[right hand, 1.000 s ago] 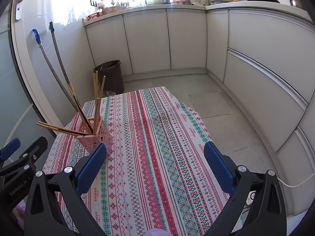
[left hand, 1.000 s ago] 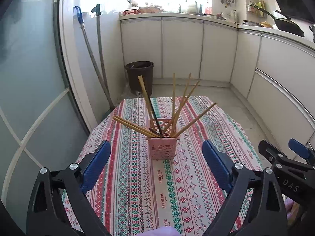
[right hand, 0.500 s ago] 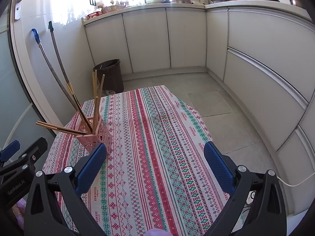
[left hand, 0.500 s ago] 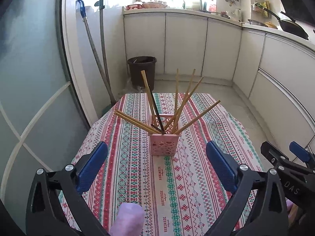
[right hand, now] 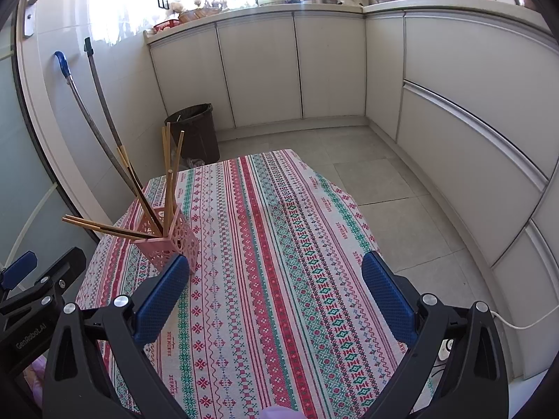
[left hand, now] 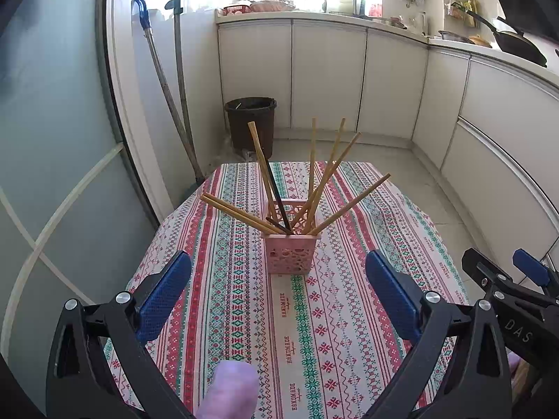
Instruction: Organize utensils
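1. On the far left of the left wrist view, two long mop poles [left hand: 167, 90] lean on the wall at about 11 o'clock. Nothing touches them.
2. The left gripper [left hand: 278, 286] with black arms and blue pads hangs above the striped red, green and white tablecloth [left hand: 244, 314]. Its two fingers are spread wide apart and hold nothing. It points straight at the basket at 12 o'clock, near it but not touching.
3. The small pink plastic basket with holes [left hand: 289, 253] stands upright on the cloth. It looks light, so I think a bump could tip it.
4. The thin wooden chopsticks [left hand: 326, 179] and one dark chopstick [left hand: 277, 193] stand in the basket and fan out from 9 o'clock round to 2 o'clock. They look stiff, light and a bit slippery. I would pinch one near its middle, above the basket rim, and lift it straight up.
5. The right gripper [right hand: 276, 284] is also spread wide and holds nothing. It points across the bare cloth toward 12 o'clock. In its view the basket sits at 10 o'clock, just behind its left pad [right hand: 159, 303].
6. The white kitchen cabinets [right hand: 464, 111] curve round at 2 o'clock, well apart from the table.
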